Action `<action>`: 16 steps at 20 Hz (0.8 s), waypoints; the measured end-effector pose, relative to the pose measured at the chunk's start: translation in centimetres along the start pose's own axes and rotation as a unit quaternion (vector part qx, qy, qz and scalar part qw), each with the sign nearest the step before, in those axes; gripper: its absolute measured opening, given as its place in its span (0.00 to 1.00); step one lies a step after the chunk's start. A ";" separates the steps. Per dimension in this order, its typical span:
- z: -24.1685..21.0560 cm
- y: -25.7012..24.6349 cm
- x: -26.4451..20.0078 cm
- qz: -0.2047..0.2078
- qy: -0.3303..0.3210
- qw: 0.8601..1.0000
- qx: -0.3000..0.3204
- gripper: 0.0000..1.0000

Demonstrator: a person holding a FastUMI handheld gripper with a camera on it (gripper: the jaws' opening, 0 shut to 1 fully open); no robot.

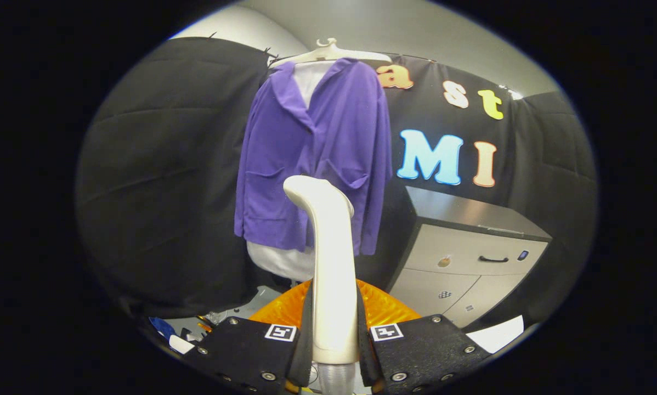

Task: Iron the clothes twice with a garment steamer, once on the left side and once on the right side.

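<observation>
Between the gripper (334, 334) fingers, pressed from both sides, stands the garment steamer (328, 263), head near the purple jacket (317, 159) hanging beyond it. Likely approaching; next, bring the head to one side and stroke.

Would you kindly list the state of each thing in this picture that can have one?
Tool: shut on the steamer's handle, both fingers pressing its sides.
Steamer: held upright between the fingers, head bent toward the jacket; whether it touches the cloth cannot be told.
Jacket: hanging on the hanger, front closed, over a white garment.
Hanger: hung up, carrying the clothes.
Cabinet: drawers closed.
</observation>
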State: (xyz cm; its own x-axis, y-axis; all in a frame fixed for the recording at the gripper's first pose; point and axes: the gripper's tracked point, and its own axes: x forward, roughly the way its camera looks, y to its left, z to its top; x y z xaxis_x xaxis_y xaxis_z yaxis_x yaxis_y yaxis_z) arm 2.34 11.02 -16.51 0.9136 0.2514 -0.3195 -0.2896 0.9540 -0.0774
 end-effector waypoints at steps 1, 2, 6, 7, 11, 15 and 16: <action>0.8 -1.1 -0.6 -0.010 -0.012 1.000 0.007 0.35; 1.6 -2.4 -1.3 -0.021 -0.025 0.999 0.013 0.35; 4.5 -7.1 -3.9 -0.054 -0.082 0.995 0.019 0.35; 5.5 -8.2 -4.7 -0.063 -0.102 0.993 0.019 0.35; 9.5 -12.0 -7.5 -0.106 -0.165 0.980 0.012 0.34; 13.3 -13.8 -8.2 -0.139 -0.198 0.970 0.011 0.35; 14.1 -14.2 -8.2 -0.148 -0.205 0.967 0.014 0.34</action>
State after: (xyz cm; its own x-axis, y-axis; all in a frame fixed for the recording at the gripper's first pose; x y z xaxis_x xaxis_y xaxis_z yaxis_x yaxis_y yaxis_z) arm 3.02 -2.25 0.55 0.9934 0.0040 0.1149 0.0054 0.9967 -0.0811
